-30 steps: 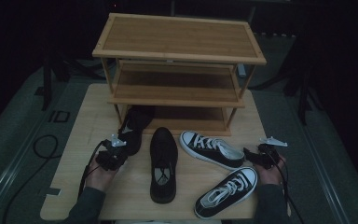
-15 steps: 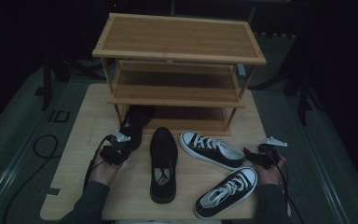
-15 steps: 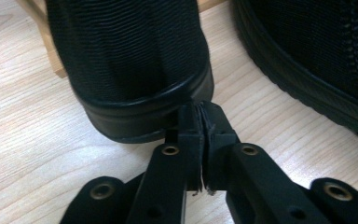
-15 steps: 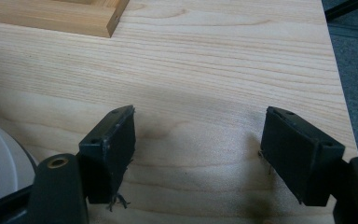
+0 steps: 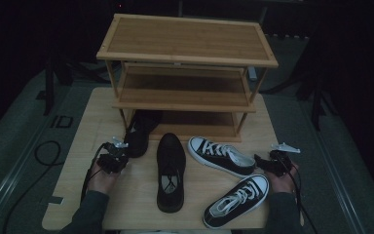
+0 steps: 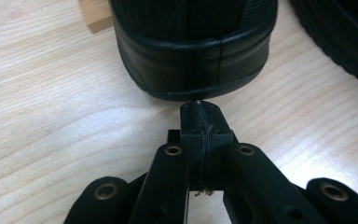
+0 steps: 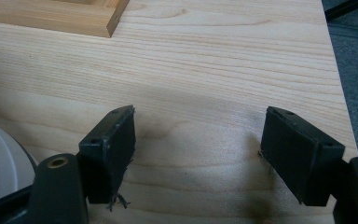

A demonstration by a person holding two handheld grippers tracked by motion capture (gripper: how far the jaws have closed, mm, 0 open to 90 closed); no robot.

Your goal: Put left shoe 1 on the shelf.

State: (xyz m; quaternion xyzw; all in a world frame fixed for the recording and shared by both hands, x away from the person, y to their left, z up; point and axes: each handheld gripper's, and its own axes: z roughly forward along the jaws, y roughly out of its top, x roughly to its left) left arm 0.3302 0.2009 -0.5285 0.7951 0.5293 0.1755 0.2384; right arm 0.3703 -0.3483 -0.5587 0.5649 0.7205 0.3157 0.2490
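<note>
At the foot of the wooden shoe rack [image 5: 187,63], a black shoe [image 5: 139,134] lies half under the lowest shelf, heel outward. Left gripper [image 6: 200,114] just short of that heel, jaws pressed together, holding nothing. Right gripper [image 7: 198,149] spread wide over bare table [image 7: 223,60]. Judgement: shoe light, collar soft but heel counter stiff; grip heel rim.
</note>
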